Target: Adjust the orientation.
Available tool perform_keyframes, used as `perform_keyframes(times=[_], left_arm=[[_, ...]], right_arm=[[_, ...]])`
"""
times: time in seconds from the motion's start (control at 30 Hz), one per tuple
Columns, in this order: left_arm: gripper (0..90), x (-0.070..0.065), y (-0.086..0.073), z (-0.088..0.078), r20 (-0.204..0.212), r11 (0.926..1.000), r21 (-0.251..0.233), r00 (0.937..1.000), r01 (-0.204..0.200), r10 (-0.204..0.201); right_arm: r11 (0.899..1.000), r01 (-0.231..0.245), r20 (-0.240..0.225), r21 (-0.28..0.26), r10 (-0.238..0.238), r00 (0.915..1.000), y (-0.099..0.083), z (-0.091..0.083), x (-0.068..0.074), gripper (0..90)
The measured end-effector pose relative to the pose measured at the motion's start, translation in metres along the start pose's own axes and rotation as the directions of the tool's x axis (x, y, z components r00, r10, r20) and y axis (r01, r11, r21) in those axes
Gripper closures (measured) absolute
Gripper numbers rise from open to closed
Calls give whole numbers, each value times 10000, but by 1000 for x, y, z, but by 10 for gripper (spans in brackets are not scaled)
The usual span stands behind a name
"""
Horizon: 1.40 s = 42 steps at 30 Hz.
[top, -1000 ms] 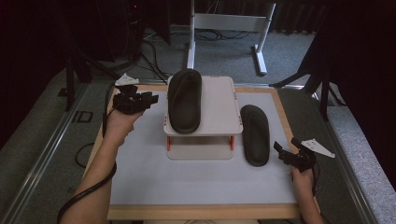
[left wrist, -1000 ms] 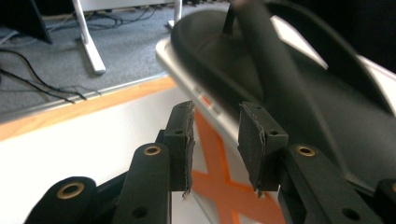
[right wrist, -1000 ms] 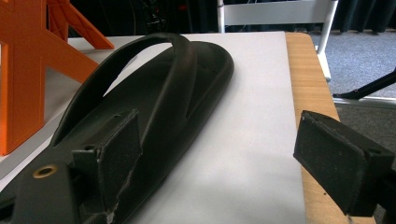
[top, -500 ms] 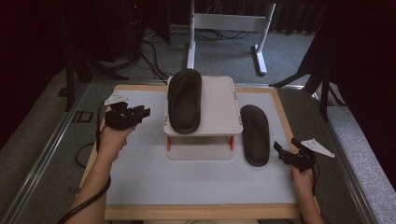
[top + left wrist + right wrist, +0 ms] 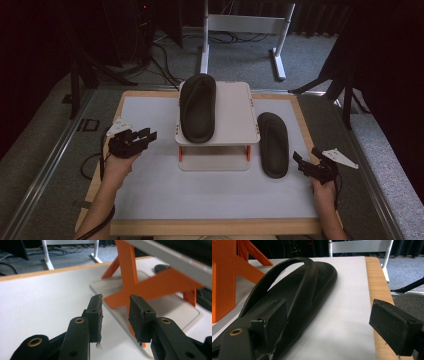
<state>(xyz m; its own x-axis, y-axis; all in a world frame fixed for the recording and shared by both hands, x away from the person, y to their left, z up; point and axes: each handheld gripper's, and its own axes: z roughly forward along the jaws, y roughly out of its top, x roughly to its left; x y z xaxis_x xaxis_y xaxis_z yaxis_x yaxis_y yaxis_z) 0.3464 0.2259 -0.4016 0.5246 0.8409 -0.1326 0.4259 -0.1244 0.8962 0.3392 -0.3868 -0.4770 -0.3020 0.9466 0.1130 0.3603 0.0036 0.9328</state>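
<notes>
on the white tabletop [image 5: 150, 190], the left claw [image 5: 142, 137] hovers open, left of a stand [image 5: 230, 115] bearing one slipper [image 5: 198, 107]; the right claw [image 5: 306, 160], open, sits just right of another slipper [image 5: 273, 144].

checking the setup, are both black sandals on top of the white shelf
No: one black rubber sandal lies on the white raised shelf with orange legs, the other black sandal lies on the white tabletop beside it.

Dim, soft high view with dark surroundings; both gripper views brighter, their near foregrounds blurred.
</notes>
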Motion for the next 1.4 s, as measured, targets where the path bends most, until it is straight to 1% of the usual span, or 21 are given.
perform_keyframes(times=[0.03,0.07,0.13,0.2,0.27,0.47,0.7,0.73,0.77,0.8,0.87,0.93,1.0,1.03,1.07,1.13,1.17,1.27,1.33,1.37,1.4], left_arm=[[626,0,0,0,0,10000,0,10000,0,0],[626,1,-8,-2,47,10000,-35,10000,51,-51],[627,2,-14,-3,-98,9999,-129,10000,7,-8],[626,3,-21,-3,-67,9995,-223,9998,209,-210],[625,2,-25,-3,-240,9997,-219,9997,78,-84],[552,3,-47,-3,-334,9999,-134,9994,62,-66],[499,7,-74,-6,-423,9985,-316,9980,455,-469],[408,7,-76,-6,-530,9985,-373,9977,391,-410],[380,6,-77,-6,-711,9988,-369,9968,330,-355],[355,7,-79,-7,-643,9987,-361,9972,357,-380],[249,8,-81,-9,-953,9985,-169,9940,522,-535],[232,10,-84,-11,-1026,9976,-104,9923,683,-690],[142,11,-88,-14,-1516,9984,-81,9868,563,-569],[139,11,-91,-16,-1682,9989,-179,9847,429,-453],[123,12,-93,-17,-1737,9987,-286,9837,428,-471],[11,13,-97,-19,-1969,9986,-312,9792,428,-481],[9,14,-98,-21,-2109,9988,-378,9767,321,-394],[8,15,-103,-27,-2475,9961,-828,9675,320,-516],[9,15,-105,-31,-2536,9926,-1174,9655,304,-596],[9,15,-107,-32,-2655,9912,-1295,9622,264,-603],[9,16,-108,-33,-2592,9893,-1420,9633,335,-698]], right_arm=[[10000,0,0,0,0,10000,0,0,0,141],[10000,-3,-2,-3,3,10000,0,0,0,141],[10000,-5,6,-1,5,10000,0,0,0,141],[10000,4,15,6,-4,10000,0,0,0,141],[10000,14,14,3,-14,10000,0,0,0,141],[10000,-2,-1,6,2,10000,0,0,0,141],[10000,14,2,8,-14,10000,0,0,0,142],[10000,30,9,-7,-30,10000,0,0,0,141],[10000,32,9,-8,-32,10000,0,0,0,141],[10000,34,14,-9,-34,10000,0,0,0,141],[10000,42,14,-11,-42,10000,0,0,0,141],[10000,47,34,-20,-47,10000,0,0,0,141],[10000,71,43,-16,-71,10000,0,0,1,141],[10000,85,52,-4,-85,10000,0,0,1,141],[9999,105,54,-4,-105,9999,0,0,1,141],[9999,132,88,9,-132,9999,0,0,1,141],[9999,164,69,4,-164,9998,0,0,1,141],[9995,304,168,27,-304,9994,0,0,3,138],[9991,413,342,41,-414,9986,0,1,5,128],[9988,474,448,80,-477,9979,0,1,6,128],[9986,524,454,108,-528,9976,0,1,6,128]])
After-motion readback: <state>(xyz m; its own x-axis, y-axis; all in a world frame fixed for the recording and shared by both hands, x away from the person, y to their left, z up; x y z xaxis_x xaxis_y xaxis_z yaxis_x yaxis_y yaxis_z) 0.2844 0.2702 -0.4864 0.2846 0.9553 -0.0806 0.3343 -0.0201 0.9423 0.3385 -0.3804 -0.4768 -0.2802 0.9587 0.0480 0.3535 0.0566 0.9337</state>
